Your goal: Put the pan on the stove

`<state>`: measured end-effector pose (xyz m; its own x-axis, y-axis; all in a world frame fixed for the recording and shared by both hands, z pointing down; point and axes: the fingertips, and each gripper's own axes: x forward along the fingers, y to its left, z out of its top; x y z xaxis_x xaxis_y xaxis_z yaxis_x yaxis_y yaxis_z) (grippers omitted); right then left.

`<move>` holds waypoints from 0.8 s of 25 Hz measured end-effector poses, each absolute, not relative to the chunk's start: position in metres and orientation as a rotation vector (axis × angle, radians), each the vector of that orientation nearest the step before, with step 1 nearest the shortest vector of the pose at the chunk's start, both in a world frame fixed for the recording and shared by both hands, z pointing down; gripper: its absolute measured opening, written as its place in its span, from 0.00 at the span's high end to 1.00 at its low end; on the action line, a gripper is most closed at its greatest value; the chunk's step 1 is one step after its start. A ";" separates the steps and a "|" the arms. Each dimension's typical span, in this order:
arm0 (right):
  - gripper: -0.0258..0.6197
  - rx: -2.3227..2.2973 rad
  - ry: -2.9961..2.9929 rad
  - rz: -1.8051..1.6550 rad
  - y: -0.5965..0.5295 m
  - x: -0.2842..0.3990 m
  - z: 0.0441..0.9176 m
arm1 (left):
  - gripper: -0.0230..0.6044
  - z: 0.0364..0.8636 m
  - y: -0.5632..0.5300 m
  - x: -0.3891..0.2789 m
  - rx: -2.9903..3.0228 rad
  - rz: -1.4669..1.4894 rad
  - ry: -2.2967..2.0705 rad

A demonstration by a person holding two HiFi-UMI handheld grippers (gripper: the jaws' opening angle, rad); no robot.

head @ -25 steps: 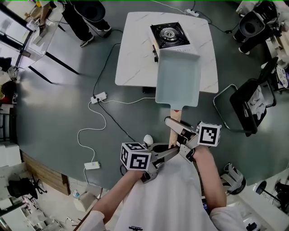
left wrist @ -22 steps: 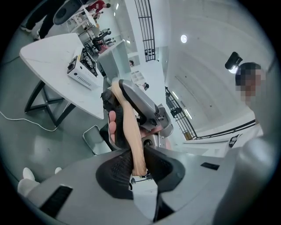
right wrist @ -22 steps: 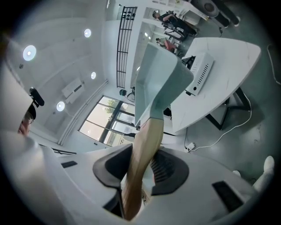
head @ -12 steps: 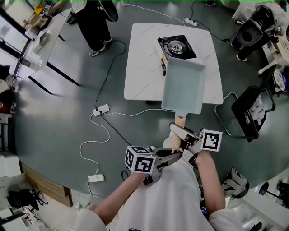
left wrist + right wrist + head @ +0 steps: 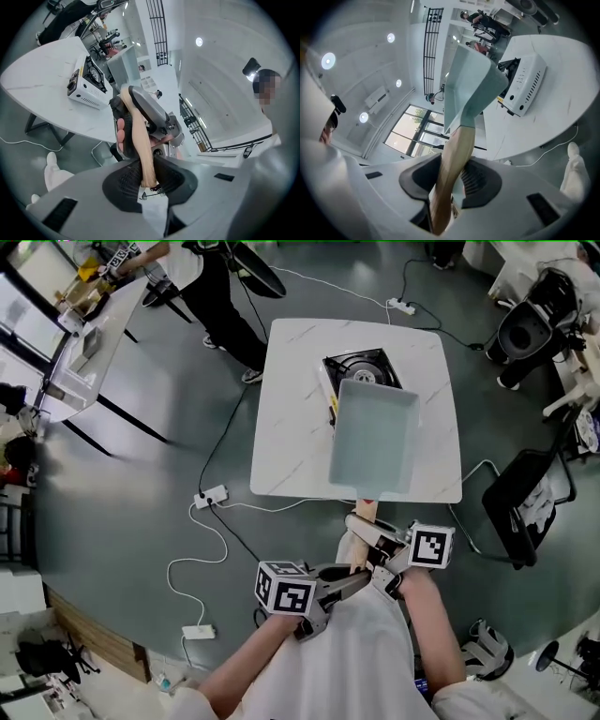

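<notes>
— What is the biggest thing in view?

— A white marbled tabletop [image 5: 291, 427] on a grey floor. The stove [image 5: 361, 367] stands at its far side.

— And the pan?

— The pan [image 5: 375, 442] is a pale blue-green rectangle, held up by its handle over the tabletop's near half. In the head view its far edge covers the stove's near part. I cannot tell whether the two touch.

— Anything in it?

— Only its own bare floor shows from above. In the right gripper view it [image 5: 468, 89] rises edge-on, with the stove [image 5: 525, 89] just beyond it.

— What does the stove carry?

— A black top with a round burner. The white side has a row of slots. Its front panel [image 5: 72, 84] bears marks too small to read.

— How is the pan held?

— By a wooden handle [image 5: 366, 512]. The right tool [image 5: 364, 532] is clamped on it nearer the pan, the wood [image 5: 452, 159] running between its ribbed pads. The left tool [image 5: 359, 570] is clenched on the handle's end [image 5: 138, 136], just behind the right one.

— Any labels?

— Only black-and-white square markers on the left cube [image 5: 284, 589] and the right cube [image 5: 431, 547]. They carry no letters.
</notes>
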<state>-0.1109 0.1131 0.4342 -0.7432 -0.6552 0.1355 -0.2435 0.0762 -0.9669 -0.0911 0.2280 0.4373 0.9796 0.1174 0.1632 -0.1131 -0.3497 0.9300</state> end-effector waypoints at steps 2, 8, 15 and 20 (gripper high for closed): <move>0.76 -0.874 2.035 -1.727 0.091 -0.100 0.433 | 0.85 0.436 0.206 -0.078 1.907 0.235 -0.011; 0.76 -0.836 2.066 -1.766 0.038 -0.053 0.431 | 0.85 0.433 0.152 -0.025 1.889 0.236 -0.056; 0.76 -0.817 2.102 -1.834 -0.020 0.007 0.435 | 0.85 0.431 0.091 0.039 1.872 0.205 -0.120; 0.76 -0.781 2.128 -1.835 -0.046 0.022 0.438 | 0.85 0.436 0.065 0.058 1.870 0.194 -0.155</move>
